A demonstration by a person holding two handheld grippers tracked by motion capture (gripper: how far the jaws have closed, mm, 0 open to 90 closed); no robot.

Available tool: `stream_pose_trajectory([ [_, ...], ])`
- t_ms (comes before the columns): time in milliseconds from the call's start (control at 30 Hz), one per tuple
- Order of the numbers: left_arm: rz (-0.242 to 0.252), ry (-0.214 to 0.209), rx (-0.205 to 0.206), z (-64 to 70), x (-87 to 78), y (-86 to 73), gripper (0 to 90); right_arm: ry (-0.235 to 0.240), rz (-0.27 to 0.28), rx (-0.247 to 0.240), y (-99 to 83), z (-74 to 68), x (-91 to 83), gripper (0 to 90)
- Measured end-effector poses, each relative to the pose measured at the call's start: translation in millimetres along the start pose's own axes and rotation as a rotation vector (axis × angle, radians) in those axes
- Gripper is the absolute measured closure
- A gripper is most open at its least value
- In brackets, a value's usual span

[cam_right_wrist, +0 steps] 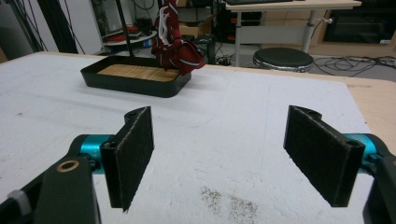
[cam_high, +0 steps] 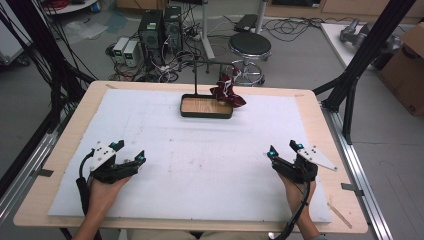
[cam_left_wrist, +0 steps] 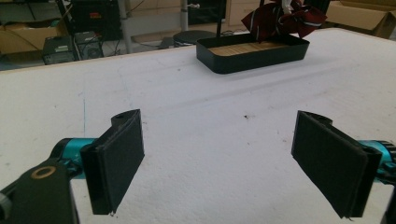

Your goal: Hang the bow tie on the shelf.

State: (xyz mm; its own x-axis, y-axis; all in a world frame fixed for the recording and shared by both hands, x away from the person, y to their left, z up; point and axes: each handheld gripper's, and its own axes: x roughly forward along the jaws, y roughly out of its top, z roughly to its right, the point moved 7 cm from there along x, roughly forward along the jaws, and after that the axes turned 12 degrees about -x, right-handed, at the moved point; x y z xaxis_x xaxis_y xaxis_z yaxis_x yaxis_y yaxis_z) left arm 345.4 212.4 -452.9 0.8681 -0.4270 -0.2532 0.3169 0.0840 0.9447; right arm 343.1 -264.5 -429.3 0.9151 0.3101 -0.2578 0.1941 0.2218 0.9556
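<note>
A black tray [cam_high: 206,114] with a wooden floor sits at the far middle of the white mat. From its back rises a thin black stand [cam_high: 195,75] with a crossbar, and a dark red striped cloth [cam_high: 226,91] hangs from that bar over the tray's right end. My left gripper [cam_high: 129,152] rests open near the front left of the mat. My right gripper [cam_high: 284,150] rests open near the front right. The left gripper view has the tray [cam_left_wrist: 252,58] and cloth [cam_left_wrist: 280,18] far ahead; the right gripper view has the tray [cam_right_wrist: 135,81] and cloth [cam_right_wrist: 175,44] ahead left. Nothing lies between either pair of pads.
The white mat [cam_high: 200,160] covers most of the wooden table [cam_high: 325,130]. Black frame posts [cam_high: 365,55] stand at the table's right and left sides. A round stool [cam_high: 249,47] and computer boxes [cam_high: 160,30] stand on the floor beyond the far edge.
</note>
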Motion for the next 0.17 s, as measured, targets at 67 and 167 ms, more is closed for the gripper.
stream_pose_trajectory([
  [67, 0.000, 0.001, 0.000, -0.2, -0.3, 0.2, 17.1, -0.004, 0.006, -0.009, 0.9, 0.6, -0.4, 23.5],
  [167, 0.001, 0.003, 0.001, -0.5, -0.4, 0.6, 17.1, 0.000, 0.006, -0.006, 1.2, 0.2, -1.4, 23.3],
])
